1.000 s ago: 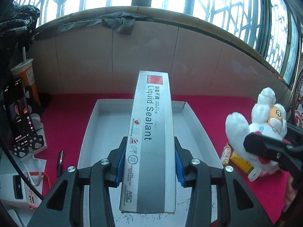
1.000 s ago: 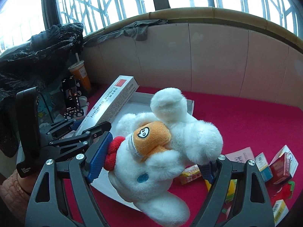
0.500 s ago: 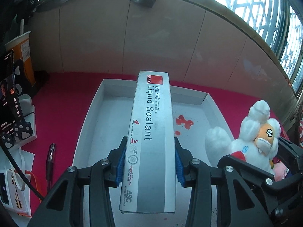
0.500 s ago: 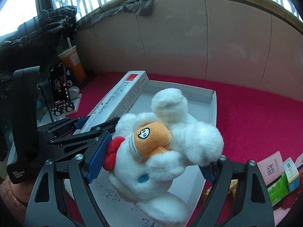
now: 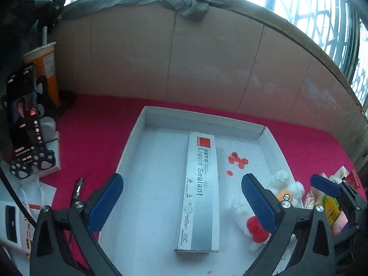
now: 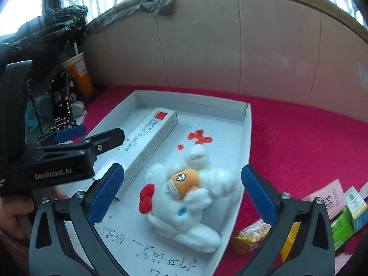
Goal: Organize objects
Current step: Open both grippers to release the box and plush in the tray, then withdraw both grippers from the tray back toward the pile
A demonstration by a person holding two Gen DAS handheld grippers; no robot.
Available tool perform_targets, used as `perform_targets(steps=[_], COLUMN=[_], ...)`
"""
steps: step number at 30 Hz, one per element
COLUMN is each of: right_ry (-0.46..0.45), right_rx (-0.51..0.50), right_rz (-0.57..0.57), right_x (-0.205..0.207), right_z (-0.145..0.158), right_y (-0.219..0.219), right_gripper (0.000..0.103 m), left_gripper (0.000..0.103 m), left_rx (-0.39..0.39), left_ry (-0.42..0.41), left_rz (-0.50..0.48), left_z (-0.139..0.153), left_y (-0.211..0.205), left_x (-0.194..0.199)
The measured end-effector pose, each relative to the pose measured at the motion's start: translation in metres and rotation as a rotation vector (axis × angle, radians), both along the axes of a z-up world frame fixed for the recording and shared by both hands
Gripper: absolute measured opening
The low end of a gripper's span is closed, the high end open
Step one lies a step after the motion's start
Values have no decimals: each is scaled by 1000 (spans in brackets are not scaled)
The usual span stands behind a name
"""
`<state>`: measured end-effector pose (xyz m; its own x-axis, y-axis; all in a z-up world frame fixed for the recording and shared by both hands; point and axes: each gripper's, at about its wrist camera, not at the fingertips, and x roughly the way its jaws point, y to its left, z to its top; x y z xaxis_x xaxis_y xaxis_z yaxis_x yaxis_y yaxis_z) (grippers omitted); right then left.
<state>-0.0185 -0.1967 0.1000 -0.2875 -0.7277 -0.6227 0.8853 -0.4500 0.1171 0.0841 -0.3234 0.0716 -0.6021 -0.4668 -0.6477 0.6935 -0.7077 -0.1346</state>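
Across lower frame, left gripper (image 5: 181,199) and right gripper (image 6: 182,194) opening wide, empty; could snag plush toy (image 6: 186,197) or sealant box (image 5: 200,193) from white tray (image 5: 202,119) on retreat.

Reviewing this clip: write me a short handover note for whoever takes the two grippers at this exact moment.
Left gripper: jaws opening, pads clear of the Liquid Sealant box, which lies flat in the white tray.
Right gripper: jaws opening, pads off the white plush toy, which lies in the tray beside the box.
Done: box and toy are in the tray.
Left: small packets lie on the red cloth right of the tray; a pen lies left of it.
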Motion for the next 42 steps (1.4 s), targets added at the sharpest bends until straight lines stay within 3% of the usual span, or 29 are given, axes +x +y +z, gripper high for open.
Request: perform_targets(steps=[4,19,33,42], right_ry=[25,-18,-79,-43], right_rx=[-32,-84,-154,-198], right_rz=[-2,-49,-141,-343], right_x=[7,10,-1,-30], right_z=[9,17,19,29], right_y=[14,76,158,248], right_gripper=[103,103,103,103], left_gripper=[103,103,103,103], left_rx=[-31,-73,-66,-78], left_ry=[9,49,55,7], left_rz=[10,-4,-98,-246], left_z=[7,31,32,20], left_y=[13,70,114,150], left_x=[5,12,2,-21])
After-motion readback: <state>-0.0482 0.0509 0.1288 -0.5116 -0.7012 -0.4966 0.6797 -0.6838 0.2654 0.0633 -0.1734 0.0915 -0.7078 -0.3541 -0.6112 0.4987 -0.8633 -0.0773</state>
